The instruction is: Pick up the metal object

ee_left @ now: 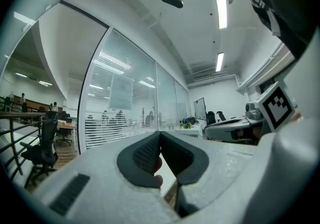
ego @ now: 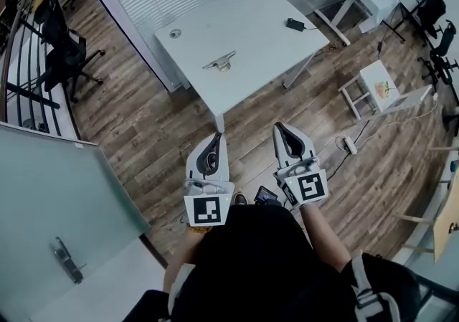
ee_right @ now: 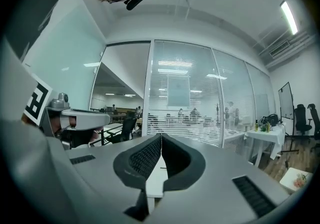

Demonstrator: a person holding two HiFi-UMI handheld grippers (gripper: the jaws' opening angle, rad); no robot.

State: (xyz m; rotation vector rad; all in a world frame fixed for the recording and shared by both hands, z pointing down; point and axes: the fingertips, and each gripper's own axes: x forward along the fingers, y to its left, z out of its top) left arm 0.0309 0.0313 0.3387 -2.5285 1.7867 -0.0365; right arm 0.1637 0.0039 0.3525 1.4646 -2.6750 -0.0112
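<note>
Table [ego: 262, 16] (smooth, white) under slim metal object [ego: 219, 62]

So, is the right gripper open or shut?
Shut: the right gripper has its dark pads meeting at the tips, nothing between them.

Ahead of you at twelve o'clock, a white rectangular table [ego: 265, 12] stands on the brown wood-plank floor [ego: 143, 127]. On its top, a small black box with a cable [ego: 295, 24] lies near the two o'clock corner, and a round grey grommet [ego: 175, 33] sits near the ten o'clock edge. At two o'clock you have a low white square stool [ego: 378, 86], with a white power strip [ego: 350, 145] on the floor beside it. A black office chair [ego: 63, 51] stands at ten o'clock. A pale frosted door with a metal handle [ego: 66, 259] is at eight o'clock.
</note>
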